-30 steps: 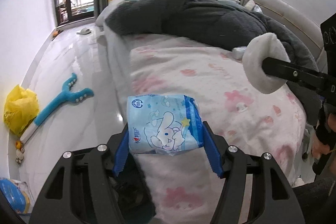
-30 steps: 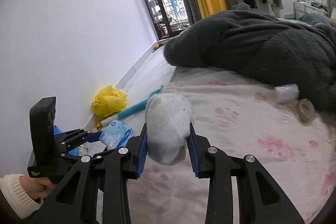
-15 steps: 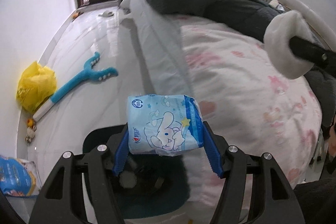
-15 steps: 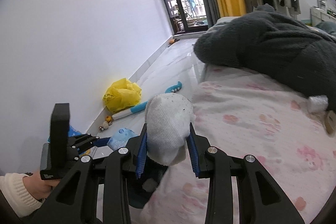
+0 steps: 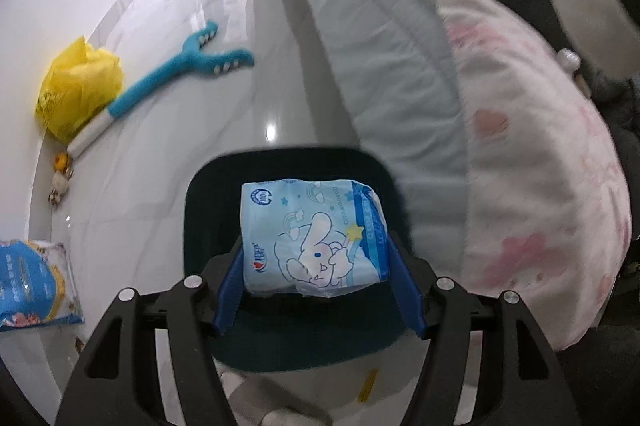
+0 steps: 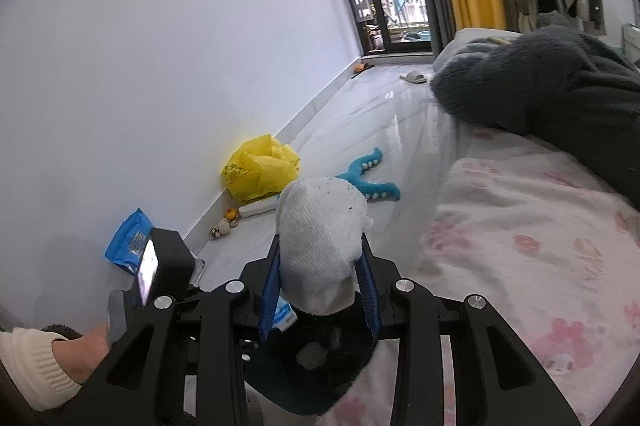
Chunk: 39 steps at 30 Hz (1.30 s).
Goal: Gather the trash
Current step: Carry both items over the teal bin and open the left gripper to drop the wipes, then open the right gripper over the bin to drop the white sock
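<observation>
Left gripper [image 5: 316,290] clamps the blue tissue pack [image 5: 314,238] directly above the dark bin [image 5: 200,194]; right gripper [image 6: 320,290] clamps the balled white sock [image 6: 322,242] over it. Neither item is dropped yet; release remains.

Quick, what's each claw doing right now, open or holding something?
Left gripper: closed on a blue tissue pack.
Right gripper: closed on a white sock.
</observation>
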Each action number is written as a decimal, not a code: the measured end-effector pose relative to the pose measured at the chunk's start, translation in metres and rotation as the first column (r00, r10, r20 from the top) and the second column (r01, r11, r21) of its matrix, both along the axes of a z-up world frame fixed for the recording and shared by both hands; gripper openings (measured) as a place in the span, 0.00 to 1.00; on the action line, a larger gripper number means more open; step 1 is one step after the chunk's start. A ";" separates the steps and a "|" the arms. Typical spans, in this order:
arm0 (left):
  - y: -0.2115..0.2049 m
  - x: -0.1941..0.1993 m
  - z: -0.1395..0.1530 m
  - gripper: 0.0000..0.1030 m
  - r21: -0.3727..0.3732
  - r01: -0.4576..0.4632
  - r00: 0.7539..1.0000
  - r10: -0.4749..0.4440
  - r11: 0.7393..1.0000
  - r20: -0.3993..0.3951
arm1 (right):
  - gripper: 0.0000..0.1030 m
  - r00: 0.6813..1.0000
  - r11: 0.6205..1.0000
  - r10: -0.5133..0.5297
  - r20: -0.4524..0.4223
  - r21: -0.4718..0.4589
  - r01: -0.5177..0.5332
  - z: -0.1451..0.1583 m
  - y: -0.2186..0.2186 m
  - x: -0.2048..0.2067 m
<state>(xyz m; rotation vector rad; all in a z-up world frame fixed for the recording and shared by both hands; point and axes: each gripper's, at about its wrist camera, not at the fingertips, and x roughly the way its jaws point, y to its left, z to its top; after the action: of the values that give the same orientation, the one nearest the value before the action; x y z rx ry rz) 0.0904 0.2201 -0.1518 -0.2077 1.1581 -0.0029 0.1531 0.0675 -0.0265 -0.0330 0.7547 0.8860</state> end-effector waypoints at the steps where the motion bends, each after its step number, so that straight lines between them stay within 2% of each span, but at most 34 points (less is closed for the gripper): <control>1: 0.004 -0.002 -0.005 0.65 -0.002 -0.006 1.000 0.006 1.000 -0.023 | 0.34 1.000 1.000 0.008 -0.001 -0.002 -0.008 -0.001 0.004 -0.001; 8: 0.026 -0.013 -0.024 0.71 -0.025 -0.031 0.992 0.028 0.999 -0.123 | 0.34 0.998 0.998 0.059 -0.016 -0.024 -0.060 -0.009 0.039 -0.007; 16: 0.048 -0.023 -0.019 0.78 -0.038 -0.066 0.991 0.061 0.997 -0.115 | 0.34 0.995 0.993 0.089 -0.055 -0.070 -0.093 -0.029 0.066 -0.008; 28: 0.078 -0.032 0.005 0.79 -0.066 -0.123 0.992 0.123 0.990 0.005 | 0.34 0.985 0.979 0.114 -0.130 -0.156 -0.134 -0.071 0.103 -0.009; 35: 0.092 -0.041 0.030 0.79 -0.090 -0.135 0.980 0.146 0.987 0.134 | 0.34 0.977 0.961 0.097 -0.192 -0.237 -0.142 -0.102 0.119 -0.009; 39: 0.094 -0.045 0.044 0.75 -0.101 -0.121 0.968 0.140 0.987 0.206 | 0.34 0.972 0.950 0.095 -0.217 -0.272 -0.154 -0.117 0.125 -0.010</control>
<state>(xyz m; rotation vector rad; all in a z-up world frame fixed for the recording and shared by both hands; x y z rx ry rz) 0.0458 0.3137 -0.1082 -0.3536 0.9297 0.0395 0.1432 0.1923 -0.1437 -0.2551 1.0774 0.9024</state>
